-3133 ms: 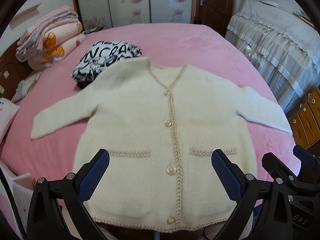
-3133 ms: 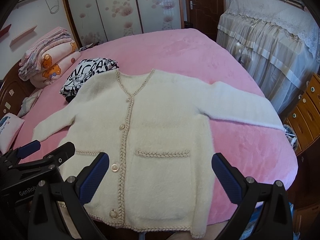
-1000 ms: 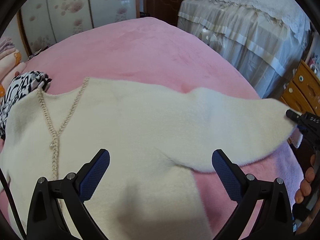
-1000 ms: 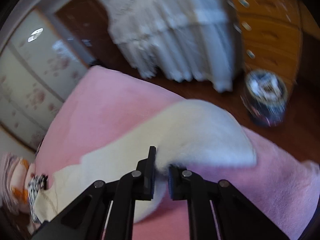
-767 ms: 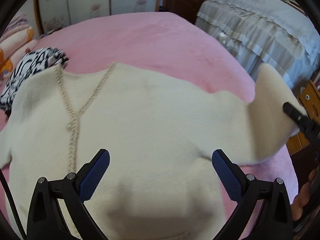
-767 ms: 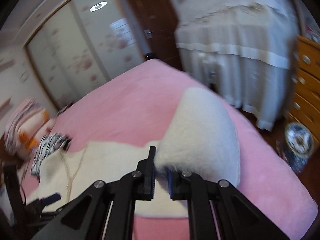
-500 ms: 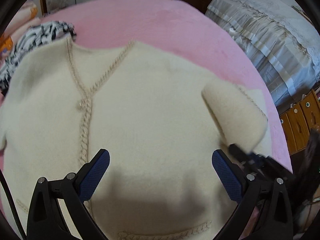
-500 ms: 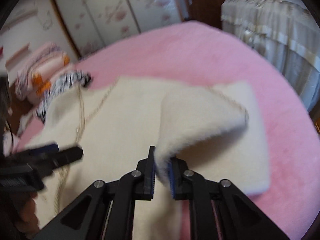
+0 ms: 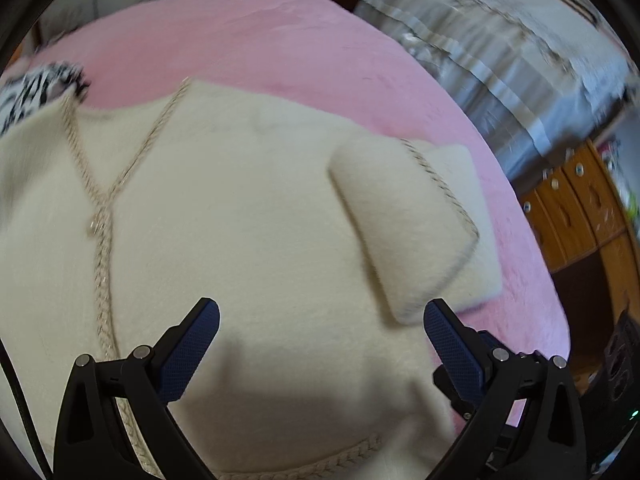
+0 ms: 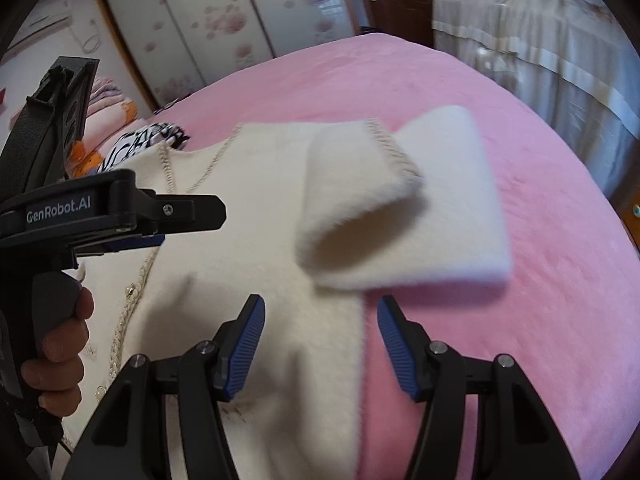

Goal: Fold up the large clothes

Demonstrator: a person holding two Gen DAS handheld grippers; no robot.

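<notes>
At the far left of the left wrist view we see a crumpled black-and-white printed garment [image 9: 28, 92] lying on the pink plush bedspread [image 9: 260, 48], touching the shoulder of the fluffy cream cardigan with braided trim [image 9: 224, 240]. The cardigan lies flat, front up, across the bedspread. Our left gripper [image 9: 322, 336] hovers over its chest with its blue-padded fingers spread wide and nothing between them. Further right, the cardigan's cream sleeve [image 9: 404, 216] is doubled back on itself, its braid-edged cuff resting near the chest. In the right wrist view, our right gripper [image 10: 321, 346] hangs just above the cardigan's side edge, jaws parted moderately and holding nothing; the folded sleeve [image 10: 360, 184] lies just beyond them. At the right stand a lace-draped bed [image 9: 500, 52] and a wooden drawer chest [image 9: 580, 208].
</notes>
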